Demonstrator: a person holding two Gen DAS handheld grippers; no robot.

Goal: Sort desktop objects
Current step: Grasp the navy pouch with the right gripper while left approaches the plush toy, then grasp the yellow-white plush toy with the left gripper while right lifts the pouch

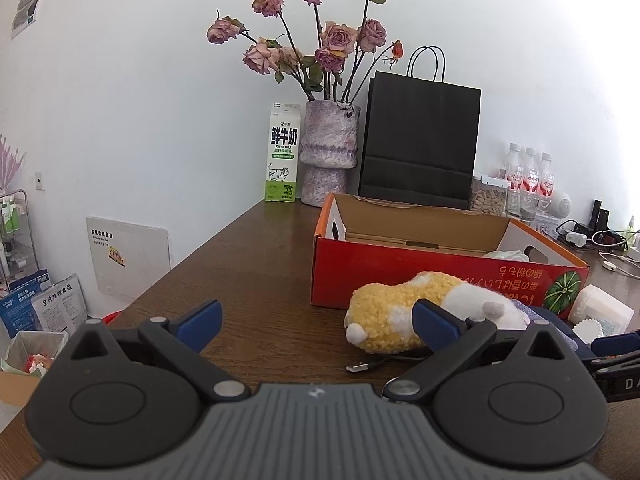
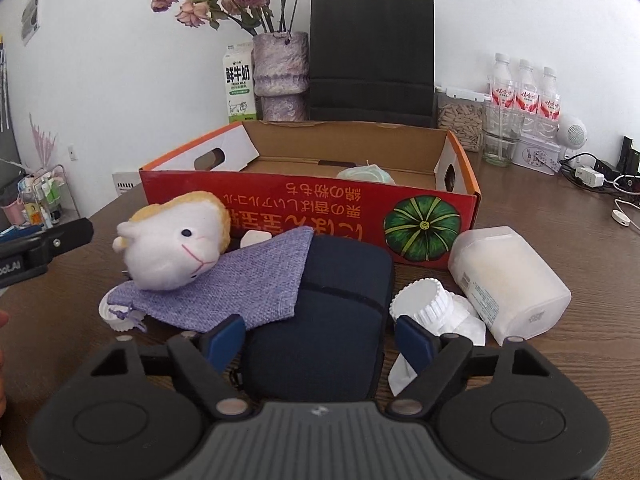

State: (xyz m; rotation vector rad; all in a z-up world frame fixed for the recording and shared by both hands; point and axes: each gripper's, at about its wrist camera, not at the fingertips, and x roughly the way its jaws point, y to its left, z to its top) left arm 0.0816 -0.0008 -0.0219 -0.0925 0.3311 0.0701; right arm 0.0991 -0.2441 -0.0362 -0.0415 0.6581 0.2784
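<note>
A yellow and white plush sheep (image 1: 404, 320) (image 2: 176, 240) lies on the brown table in front of a red cardboard box (image 1: 420, 276) (image 2: 320, 204). My left gripper (image 1: 316, 326) is open, with its right finger beside the plush. My right gripper (image 2: 320, 340) is open, with its fingers on either side of a dark blue pouch (image 2: 332, 312). A purple cloth bag (image 2: 240, 284) lies under the sheep's head and over the pouch. A white cap (image 2: 420, 300) and a frosted white container (image 2: 508, 280) lie to the right. A pale item (image 2: 366, 174) lies inside the box.
A milk carton (image 1: 282, 156), a vase of dried roses (image 1: 328, 152) and a black paper bag (image 1: 420, 140) stand behind the box. Water bottles (image 2: 524, 88), a seed jar (image 2: 460, 120), glasses and cables are at the back right. A USB cable end (image 1: 362, 367) lies by the plush.
</note>
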